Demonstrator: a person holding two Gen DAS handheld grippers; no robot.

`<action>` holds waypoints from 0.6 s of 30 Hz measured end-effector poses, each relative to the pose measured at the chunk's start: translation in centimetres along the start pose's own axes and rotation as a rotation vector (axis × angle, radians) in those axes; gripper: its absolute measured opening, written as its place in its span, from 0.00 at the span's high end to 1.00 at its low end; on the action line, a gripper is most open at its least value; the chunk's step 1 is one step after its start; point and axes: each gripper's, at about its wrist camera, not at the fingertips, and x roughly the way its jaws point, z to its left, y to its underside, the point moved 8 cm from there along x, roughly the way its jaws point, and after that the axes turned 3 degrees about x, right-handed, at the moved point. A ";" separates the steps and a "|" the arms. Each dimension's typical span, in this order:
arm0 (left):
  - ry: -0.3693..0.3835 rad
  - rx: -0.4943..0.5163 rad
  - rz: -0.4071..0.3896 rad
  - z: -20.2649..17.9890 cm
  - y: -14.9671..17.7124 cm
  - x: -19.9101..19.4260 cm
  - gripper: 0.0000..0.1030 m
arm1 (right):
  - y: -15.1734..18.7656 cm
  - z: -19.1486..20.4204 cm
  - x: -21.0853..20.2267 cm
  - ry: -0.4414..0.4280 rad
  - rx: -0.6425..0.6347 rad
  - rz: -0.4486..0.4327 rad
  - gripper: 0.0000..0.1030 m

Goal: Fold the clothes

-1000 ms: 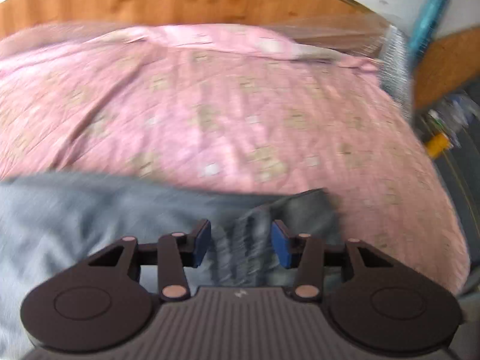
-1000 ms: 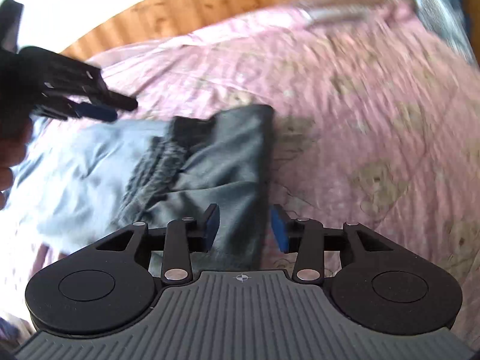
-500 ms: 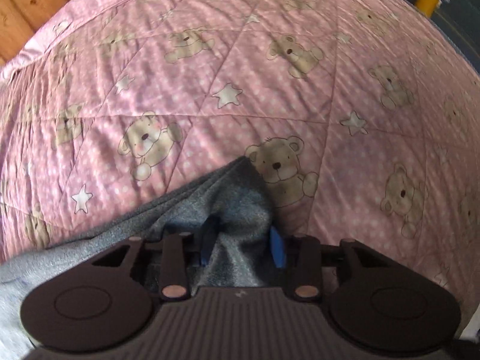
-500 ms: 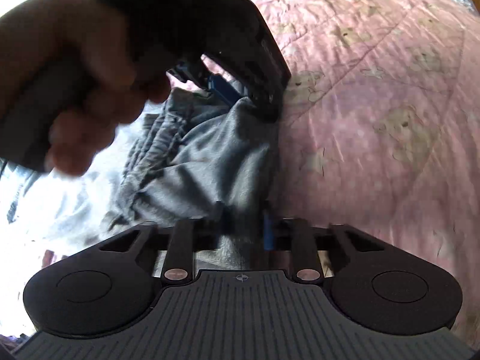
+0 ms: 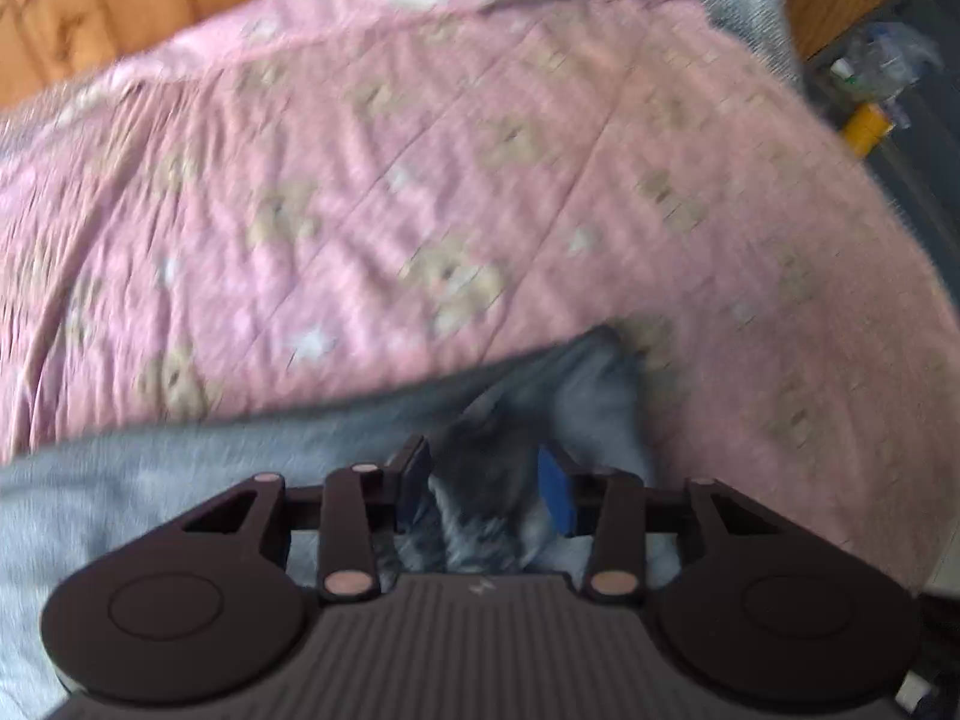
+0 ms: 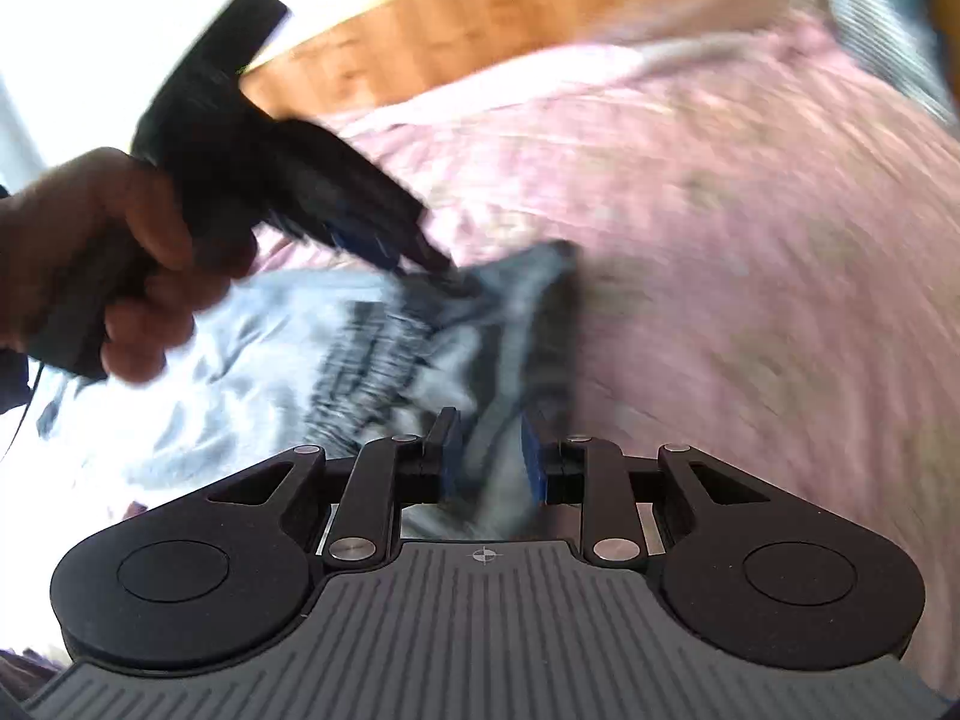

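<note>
While both views are motion-blurred, this is what I can read off them:

Surface: pink quilt [image 5: 480, 180] with a bear and star print, covering a bed; it fills most of both views.
Room: wooden headboard [image 6: 510, 24] runs along the quilt's far edge; dark floor with a yellow item [image 5: 867, 129] and clear plastic clutter sits past the quilt's right edge.
Garment: grey garment [image 6: 372, 336] lies on the near-left part of the quilt, bunched, one corner pointing toward the quilt's middle.
Left gripper [image 5: 485, 480]: blue pads part-way apart with grey cloth bunched between them; I cannot tell whether they actually pinch it. In the right wrist view a hand [image 6: 114, 264] holds it at the garment's far corner.
Right gripper [image 6: 486, 453]: same story, cloth between the pads at the garment's near edge, grip unclear.
Edges: the garment's right edge stops well short of the quilt's right edge.
Open room: right half and far part of the quilt are bare.
</note>
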 end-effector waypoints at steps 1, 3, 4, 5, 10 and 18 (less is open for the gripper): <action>0.003 -0.028 -0.005 0.8 0.4 0.5 0.61 | 0.5 0.8 1.4 -0.018 -0.027 0.036 0.74; 0.028 -0.098 -0.039 2.6 1.0 1.2 0.62 | 2.5 1.5 2.7 -0.017 -0.076 0.093 0.73; 0.042 -0.130 -0.051 3.0 1.2 0.8 0.62 | 3.6 1.9 3.2 -0.014 -0.100 0.120 0.74; 0.057 -0.160 -0.061 3.1 1.4 0.0 0.63 | 3.7 1.9 2.9 -0.013 -0.100 0.127 0.73; 0.080 -0.215 -0.145 4.1 2.3 -2.8 0.44 | 1.7 2.7 0.9 -0.005 -0.107 0.083 0.56; 0.046 -0.137 -0.109 2.9 1.5 -0.4 0.70 | 1.9 8.4 4.4 -0.092 -0.363 0.111 0.65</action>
